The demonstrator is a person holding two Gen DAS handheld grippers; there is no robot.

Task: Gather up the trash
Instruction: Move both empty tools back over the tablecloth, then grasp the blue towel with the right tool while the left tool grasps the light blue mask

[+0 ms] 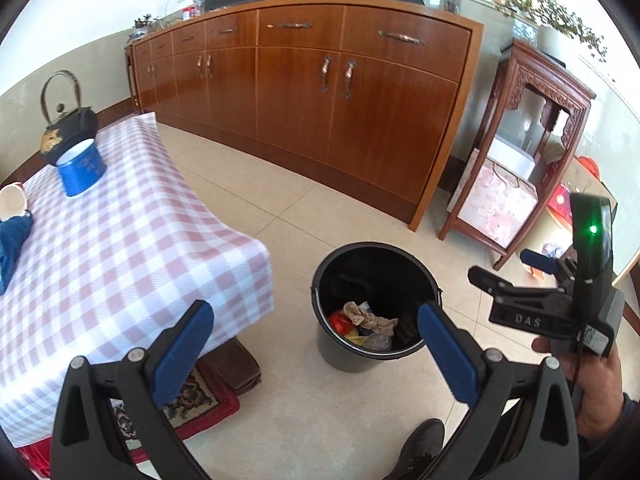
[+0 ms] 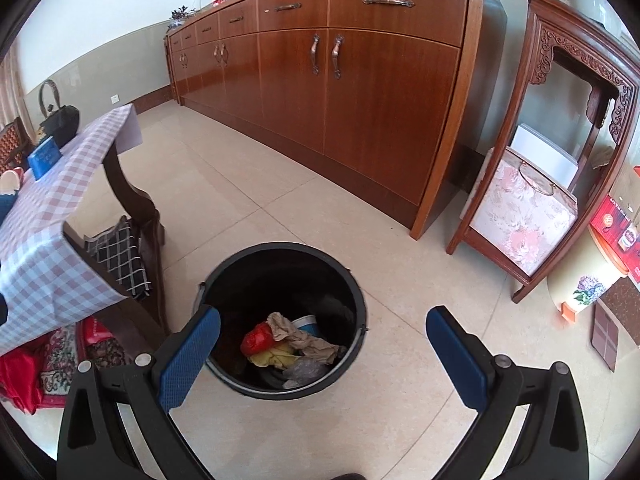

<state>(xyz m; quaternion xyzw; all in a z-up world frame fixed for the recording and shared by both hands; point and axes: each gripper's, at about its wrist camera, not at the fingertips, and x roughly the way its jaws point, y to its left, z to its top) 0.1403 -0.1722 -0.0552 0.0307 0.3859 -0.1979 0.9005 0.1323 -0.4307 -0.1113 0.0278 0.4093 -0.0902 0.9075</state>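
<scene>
Below, a black bin (image 2: 280,316) of crumpled trash (image 2: 298,342) sat between the wide, empty fingers of the right gripper (image 2: 324,356). Likewise the left gripper (image 1: 316,348) gaped wide, the checked tabletop (image 1: 100,248) beside its left finger, a sideboard (image 1: 320,92) beyond.

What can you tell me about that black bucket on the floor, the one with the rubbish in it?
The black bucket looks like plastic, round, with a thin rim and what seems a wire handle hinged at its sides. It stands upright on the pale tiled floor, beside the checked-cloth table, touching nothing else. Inside lie crumpled brown paper, something red, yellow scraps and a clear wrapper. Both grippers hover open and empty above it.
</scene>
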